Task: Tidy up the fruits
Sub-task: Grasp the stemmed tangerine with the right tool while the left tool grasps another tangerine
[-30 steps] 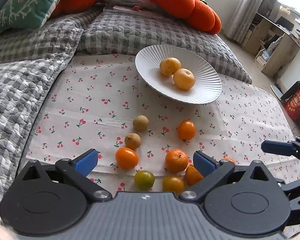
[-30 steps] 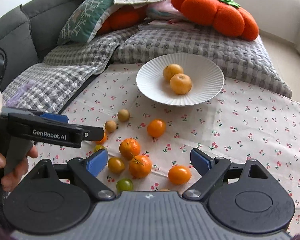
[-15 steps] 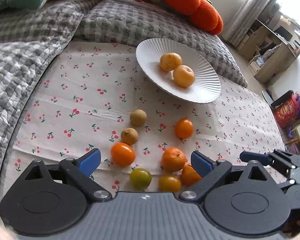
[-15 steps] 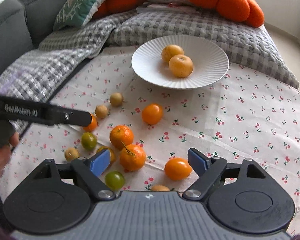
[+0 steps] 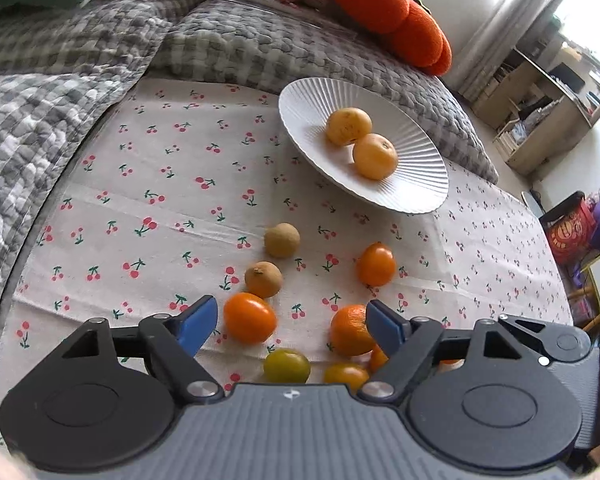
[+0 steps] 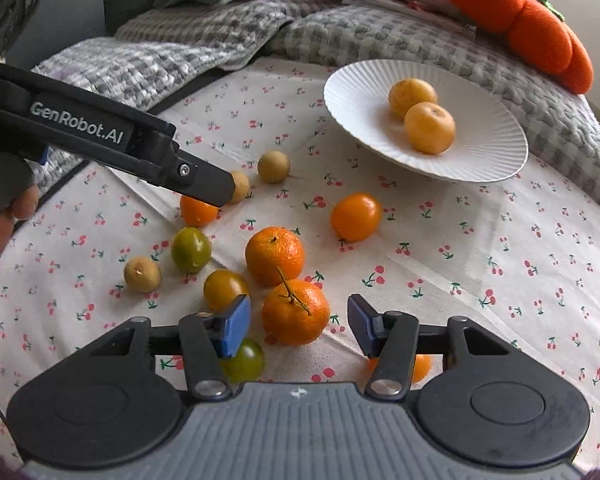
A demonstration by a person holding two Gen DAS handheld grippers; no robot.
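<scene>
A white ribbed plate point(image 5: 300, 112) point(image 6: 340, 92) on the cherry-print cloth holds two yellow-orange fruits point(image 6: 430, 128). Several loose fruits lie nearer me. My left gripper point(image 5: 291, 328) hovers over them with jaws closing; an orange tomato point(image 5: 250, 318) lies just inside its left pad and a mandarin point(image 5: 350, 330) by the right pad, neither pressed. In the right wrist view the left gripper point(image 6: 216, 190) reaches in from the left. My right gripper point(image 6: 298, 328) has its closing jaws around a stemmed mandarin point(image 6: 296, 312), with small gaps on both sides.
Brown longans point(image 5: 282, 240), a green tomato point(image 6: 191, 250) and another orange tomato point(image 6: 356, 216) are scattered on the cloth. Grey quilted cushions point(image 5: 260, 44) and an orange pumpkin pillow point(image 6: 520, 20) lie behind the plate. A hand point(image 6: 0, 224) grips the left tool.
Both pairs of jaws have narrowed, the right far more. The right gripper has sunk and rolled toward the stemmed mandarin, which now sits between its pads. The left barely shifted.
</scene>
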